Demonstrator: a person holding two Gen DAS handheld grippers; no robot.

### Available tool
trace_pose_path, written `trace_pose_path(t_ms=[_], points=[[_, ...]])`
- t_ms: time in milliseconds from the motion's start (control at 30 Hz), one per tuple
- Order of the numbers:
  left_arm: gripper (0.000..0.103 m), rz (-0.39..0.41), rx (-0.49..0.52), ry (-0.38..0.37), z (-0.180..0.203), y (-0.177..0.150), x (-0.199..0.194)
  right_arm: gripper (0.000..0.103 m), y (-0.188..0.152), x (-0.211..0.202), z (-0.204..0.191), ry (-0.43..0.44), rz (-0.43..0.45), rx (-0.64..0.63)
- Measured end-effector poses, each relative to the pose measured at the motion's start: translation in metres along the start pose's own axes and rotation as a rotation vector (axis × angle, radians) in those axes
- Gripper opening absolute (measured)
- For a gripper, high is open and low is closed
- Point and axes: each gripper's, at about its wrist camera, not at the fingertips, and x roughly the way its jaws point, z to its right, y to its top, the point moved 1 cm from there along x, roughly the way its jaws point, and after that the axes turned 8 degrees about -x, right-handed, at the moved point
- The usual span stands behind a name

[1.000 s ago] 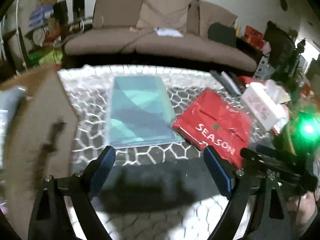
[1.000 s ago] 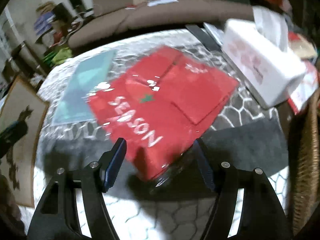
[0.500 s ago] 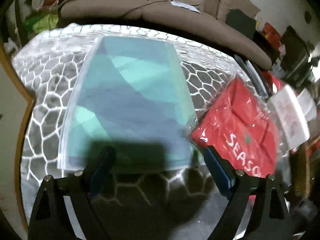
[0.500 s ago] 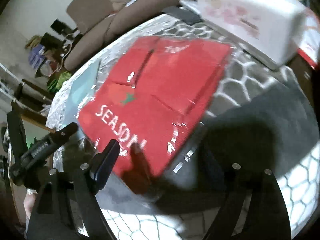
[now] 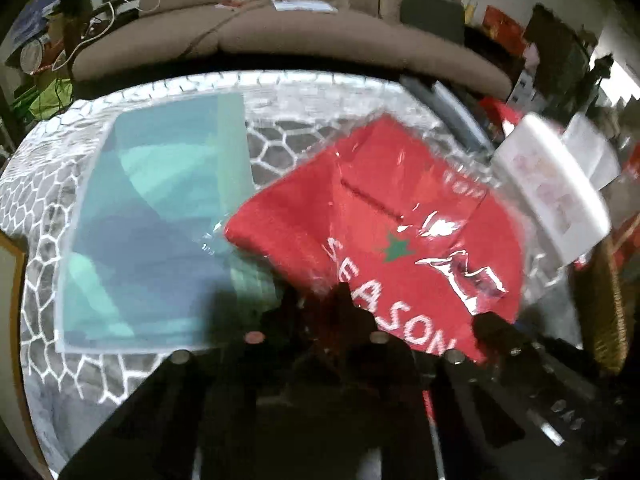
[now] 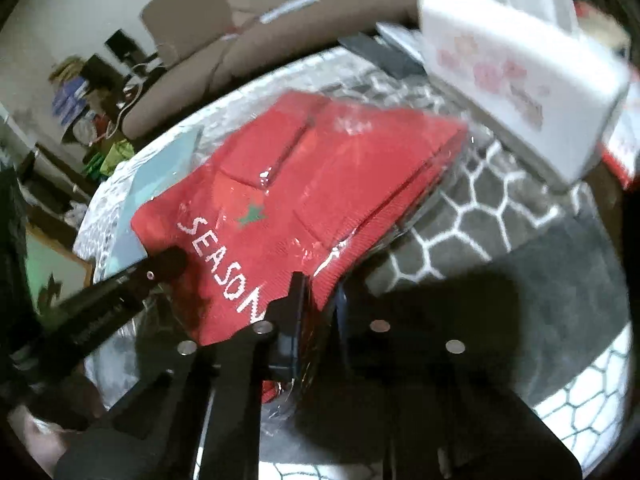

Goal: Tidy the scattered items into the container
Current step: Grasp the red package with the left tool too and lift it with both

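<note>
A red cloth packet [image 5: 392, 216] in clear plastic, printed "SEASON", is lifted at its near edge over the patterned table. My left gripper [image 5: 316, 300] is shut on its near left corner. My right gripper [image 6: 316, 300] is shut on its near edge; the packet [image 6: 320, 176] tilts up and away from it. The left gripper's finger [image 6: 160, 268] shows at the packet's left corner in the right wrist view. A teal flat packet [image 5: 160, 216] lies on the table to the left, partly under the red one. A wicker basket rim [image 5: 608, 304] shows at the right edge.
A white tissue box [image 5: 560, 188] stands at the right of the table; it also shows in the right wrist view [image 6: 520, 80]. A brown sofa [image 5: 280, 36] runs behind the table. A framed picture [image 6: 56, 272] lies at the left. Clutter fills the room's left side.
Both grippers have closed on the red packet's near edge and raised it off the table. It has shifted left, over the teal packet's corner.
</note>
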Motion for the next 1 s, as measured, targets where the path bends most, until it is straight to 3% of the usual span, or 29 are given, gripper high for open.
trace_pose_path(t_ms=[167, 333, 600, 700, 833, 1000], points=[[0.013, 0.07, 0.038, -0.016, 0.007, -0.005, -0.049, 0.011, 0.001, -0.03, -0.037, -0.036, 0.034, -0.117], [0.012, 0.077, 0.013, -0.044, -0.002, -0.001, -0.091, 0.01, 0.002, -0.071, -0.071, -0.027, 0.054, -0.17], [0.012, 0.214, -0.014, -0.052, -0.031, 0.013, -0.208, 0.009, 0.028, -0.163, -0.16, 0.041, 0.161, -0.244], [0.012, 0.297, -0.018, -0.032, -0.055, 0.027, -0.27, 0.009, 0.043, -0.196, -0.206, 0.056, 0.222, -0.288], [0.012, 0.393, -0.036, 0.026, -0.106, 0.036, -0.344, 0.009, 0.062, -0.236, -0.295, 0.11, 0.3, -0.383], [0.012, 0.435, -0.105, 0.116, -0.193, 0.026, -0.388, 0.009, 0.057, -0.233, -0.409, 0.203, 0.318, -0.472]])
